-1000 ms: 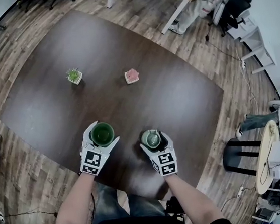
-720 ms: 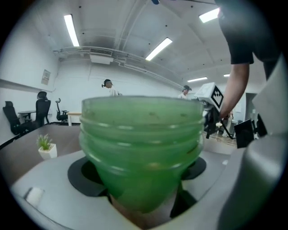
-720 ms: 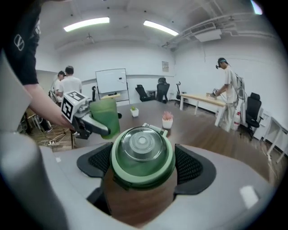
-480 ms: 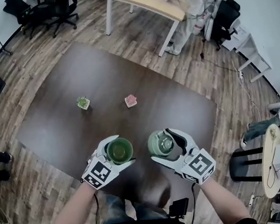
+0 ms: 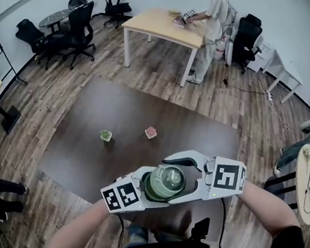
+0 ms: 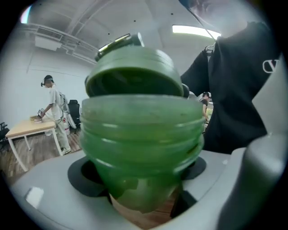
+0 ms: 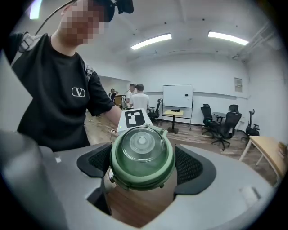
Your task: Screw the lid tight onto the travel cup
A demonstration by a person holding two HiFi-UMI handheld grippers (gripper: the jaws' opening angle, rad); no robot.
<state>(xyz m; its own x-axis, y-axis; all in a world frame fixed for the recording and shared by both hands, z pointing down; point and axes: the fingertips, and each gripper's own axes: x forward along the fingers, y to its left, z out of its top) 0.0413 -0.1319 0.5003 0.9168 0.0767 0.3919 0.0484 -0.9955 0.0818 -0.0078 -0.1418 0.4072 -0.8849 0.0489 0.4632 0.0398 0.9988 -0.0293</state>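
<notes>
as both rose, lid (image 7: 142,157) perhaps on cup (image 6: 141,134)

Your head camera looks steeply down on the travel cup (image 5: 152,189) from above and just behind it, fairly near, with the dark table (image 5: 116,131) beyond the cup. The left gripper view sits right against the cup, which fills its frame, and faces past it toward the light desk (image 6: 27,128). The right gripper view looks from the cup's other side, close on the lid (image 7: 142,157), back toward your chest. All three views share the cup; the head and left gripper views also share the desk.
</notes>
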